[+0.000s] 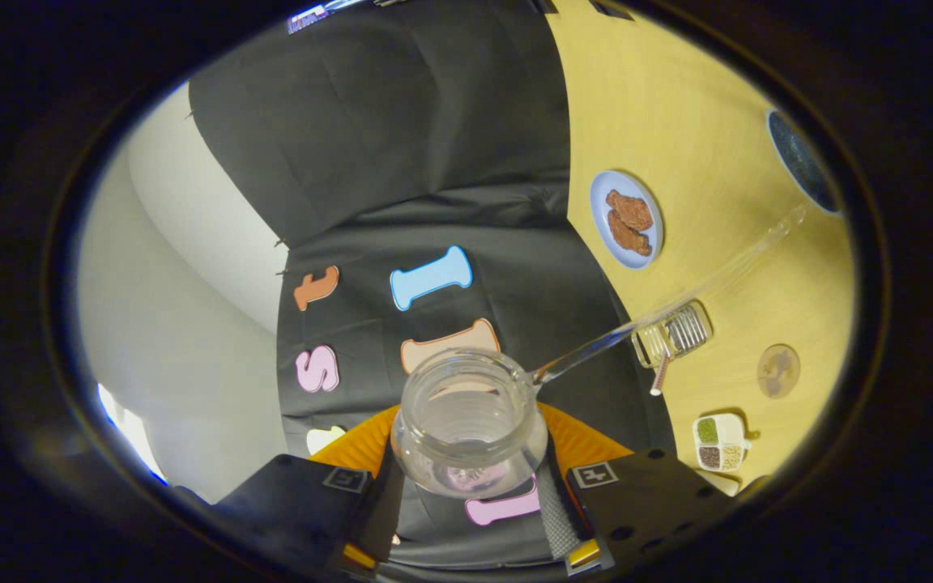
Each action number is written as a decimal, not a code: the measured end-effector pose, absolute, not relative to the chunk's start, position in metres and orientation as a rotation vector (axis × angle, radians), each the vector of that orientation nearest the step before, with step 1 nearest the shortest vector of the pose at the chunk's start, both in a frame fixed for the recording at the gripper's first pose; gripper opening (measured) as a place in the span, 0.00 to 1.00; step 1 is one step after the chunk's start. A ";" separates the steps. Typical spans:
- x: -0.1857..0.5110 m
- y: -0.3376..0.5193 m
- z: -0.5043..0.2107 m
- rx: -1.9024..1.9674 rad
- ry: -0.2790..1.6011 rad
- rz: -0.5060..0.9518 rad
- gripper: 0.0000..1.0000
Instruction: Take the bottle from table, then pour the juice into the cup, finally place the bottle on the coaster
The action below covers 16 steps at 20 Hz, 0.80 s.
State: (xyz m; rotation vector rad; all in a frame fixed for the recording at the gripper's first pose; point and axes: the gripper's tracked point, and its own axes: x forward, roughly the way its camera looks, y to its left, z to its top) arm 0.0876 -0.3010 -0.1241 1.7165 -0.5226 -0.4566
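A clear glass bottle (470,421) with a wide open mouth sits between my fingers, and my gripper (470,479) is shut on its body. The bottle is tipped over sideways, its mouth facing the booth wall, and looks almost empty. From its lip a thin clear streak (596,346) runs to a ribbed glass cup (677,330) on the yellow table (677,105) and on past it. A short straw-like piece (658,377) leans at the cup. The round brown coaster (778,371) lies on the table just beyond the cup.
A pale plate with brown food (627,220) lies farther along the table. A dark round dish (803,162) sits at the far side. A small white divided dish with grains (719,441) is close to my right finger (636,486).
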 end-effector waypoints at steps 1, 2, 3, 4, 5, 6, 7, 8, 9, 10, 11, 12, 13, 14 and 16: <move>0.087 -0.302 -0.124 1.717 -0.526 -0.458 0.75; 0.087 -0.302 -0.124 1.718 -0.530 -0.459 0.75; 0.088 -0.303 -0.124 1.721 -0.533 -0.460 0.75; 0.088 -0.303 -0.124 1.724 -0.536 -0.461 0.75; 0.087 -0.303 -0.123 1.726 -0.539 -0.462 0.75; 0.087 -0.304 -0.123 1.725 -0.541 -0.463 0.75; 0.086 -0.304 -0.122 1.724 -0.544 -0.463 0.75; 0.087 -0.306 -0.122 1.724 -0.547 -0.463 0.75; 0.085 -0.306 -0.121 1.725 -0.553 -0.463 0.75; 0.084 -0.307 -0.120 1.727 -0.559 -0.464 0.75; 0.084 -0.308 -0.119 1.731 -0.565 -0.463 0.75; 0.084 -0.308 -0.120 1.736 -0.569 -0.463 0.75; 0.085 -0.309 -0.120 1.742 -0.572 -0.462 0.75; 0.085 -0.308 -0.120 1.746 -0.575 -0.461 0.75; 0.085 -0.310 -0.119 1.753 -0.583 -0.460 0.75</move>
